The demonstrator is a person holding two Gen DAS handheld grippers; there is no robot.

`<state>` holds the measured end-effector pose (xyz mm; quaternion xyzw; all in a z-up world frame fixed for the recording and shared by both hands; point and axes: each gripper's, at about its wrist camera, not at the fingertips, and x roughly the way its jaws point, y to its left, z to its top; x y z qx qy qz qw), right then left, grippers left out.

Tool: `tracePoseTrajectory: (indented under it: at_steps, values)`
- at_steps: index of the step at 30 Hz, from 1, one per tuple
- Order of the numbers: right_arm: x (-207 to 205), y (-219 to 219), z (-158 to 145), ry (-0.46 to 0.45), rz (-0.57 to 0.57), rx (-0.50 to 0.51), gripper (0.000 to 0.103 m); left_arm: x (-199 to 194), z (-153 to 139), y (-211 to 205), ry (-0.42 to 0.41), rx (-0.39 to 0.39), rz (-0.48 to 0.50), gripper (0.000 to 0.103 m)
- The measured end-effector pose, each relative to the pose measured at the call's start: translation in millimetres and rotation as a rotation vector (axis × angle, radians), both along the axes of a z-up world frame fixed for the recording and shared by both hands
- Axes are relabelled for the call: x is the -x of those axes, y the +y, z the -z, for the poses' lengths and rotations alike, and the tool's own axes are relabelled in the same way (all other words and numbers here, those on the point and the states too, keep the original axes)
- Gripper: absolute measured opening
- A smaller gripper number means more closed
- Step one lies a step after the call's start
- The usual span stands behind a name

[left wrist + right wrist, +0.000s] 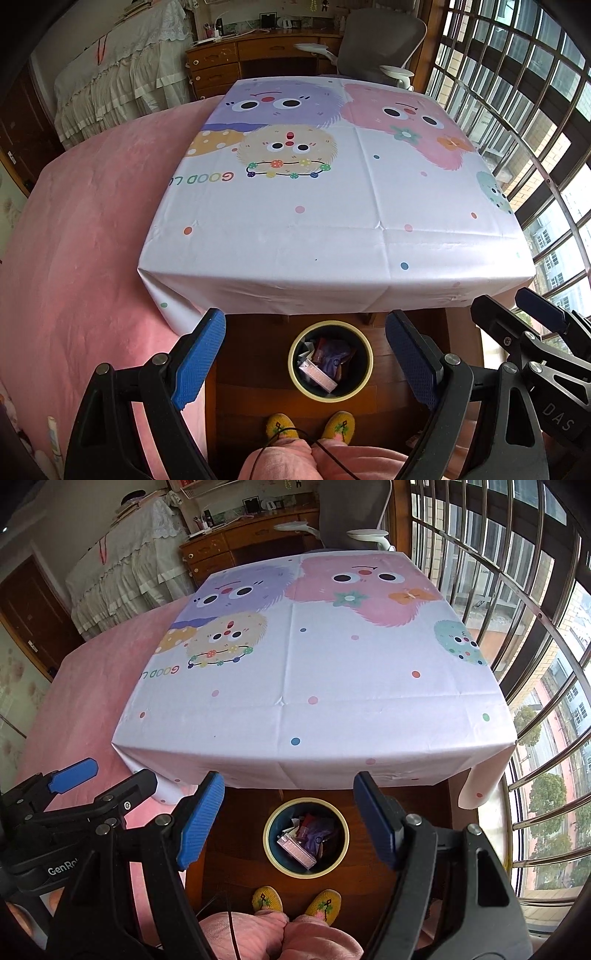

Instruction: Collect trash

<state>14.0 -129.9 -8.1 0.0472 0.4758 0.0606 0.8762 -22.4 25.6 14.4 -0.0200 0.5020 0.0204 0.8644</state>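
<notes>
A round bin (364, 363) (341, 838) with a pale yellow rim stands on the wooden floor just in front of the table. It holds trash: a pink-white box (317, 376) (297, 852), purple and red wrappers (332, 352) (314, 830). My left gripper (306, 350) hangs open above the bin, its blue pads wide apart with nothing between them. My right gripper (290, 819) is also open and empty over the bin. Each gripper shows at the edge of the other's view: the right gripper (532, 314) and the left gripper (103, 775).
A table under a white cartoon cloth (314, 206) (314, 672) fills the middle, with nothing lying on the cloth. A pink bed (81, 229) lies at the left, a barred window (535, 627) at the right. A person's yellow slippers (310, 426) (295, 901) stand by the bin. A desk and chair (376, 44) are behind.
</notes>
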Motion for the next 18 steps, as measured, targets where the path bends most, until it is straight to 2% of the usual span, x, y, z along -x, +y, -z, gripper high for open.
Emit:
tracePoseTrajectory:
  at_steps: [18]
  values:
    - [-3.4,1.7,0.2,-0.002,-0.003,0.004,0.07,-4.2,2.6,2.5,0.004,-0.008,-0.012,0.09]
